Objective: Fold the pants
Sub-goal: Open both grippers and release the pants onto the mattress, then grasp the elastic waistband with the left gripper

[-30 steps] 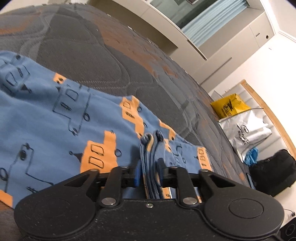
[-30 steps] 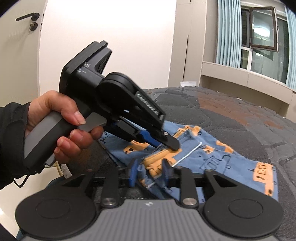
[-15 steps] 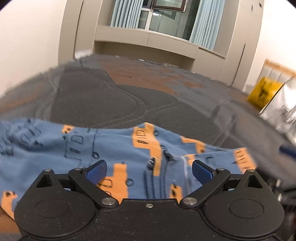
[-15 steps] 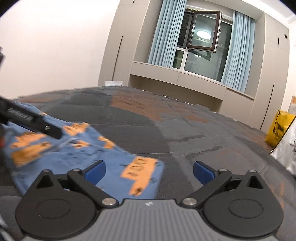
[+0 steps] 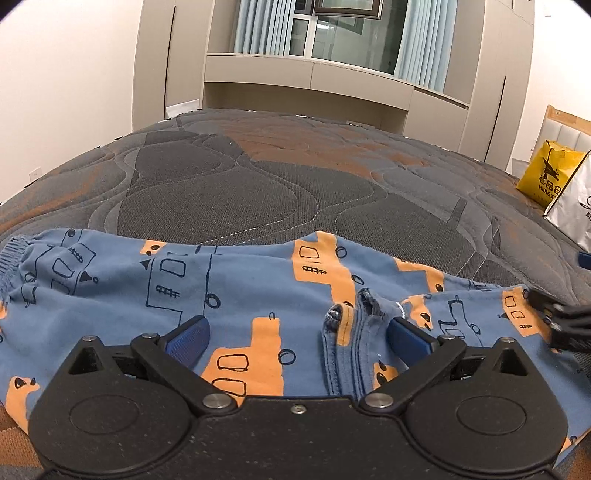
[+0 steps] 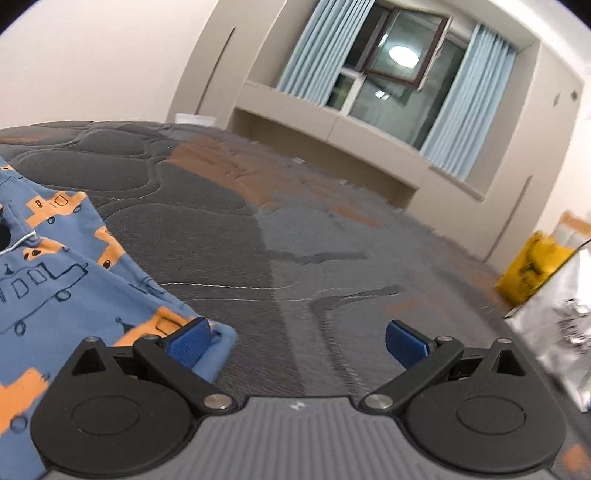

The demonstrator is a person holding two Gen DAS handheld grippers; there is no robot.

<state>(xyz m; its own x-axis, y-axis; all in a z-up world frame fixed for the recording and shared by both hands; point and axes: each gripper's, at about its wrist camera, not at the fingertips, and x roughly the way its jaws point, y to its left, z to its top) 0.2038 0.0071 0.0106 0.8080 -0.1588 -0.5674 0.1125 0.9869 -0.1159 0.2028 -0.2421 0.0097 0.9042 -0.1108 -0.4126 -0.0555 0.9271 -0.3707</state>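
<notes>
Blue pants (image 5: 240,291) with orange truck prints lie spread across the near side of the quilted mattress (image 5: 258,177), elastic waistband at the far left. My left gripper (image 5: 295,336) hovers low over them with its jaws opening; a bunched seam fold (image 5: 351,332) lies between the blue pads, untouched. In the right wrist view my right gripper (image 6: 295,339) stands open over bare mattress (image 6: 295,258), its left pad just above the corner of the pants (image 6: 66,288). Part of the right gripper's black body (image 5: 565,325) shows at the right edge of the left wrist view.
A yellow bag (image 5: 546,177) and a white bag (image 5: 572,210) stand beside the bed at the right. Beige cabinets and a curtained window (image 5: 343,33) line the far wall. The mattress stretches far beyond the pants.
Both grippers let go of the bunched cloth and opened wide. The right gripper swung to the right, away from the left one, onto bare mattress. The left view rolled level.
</notes>
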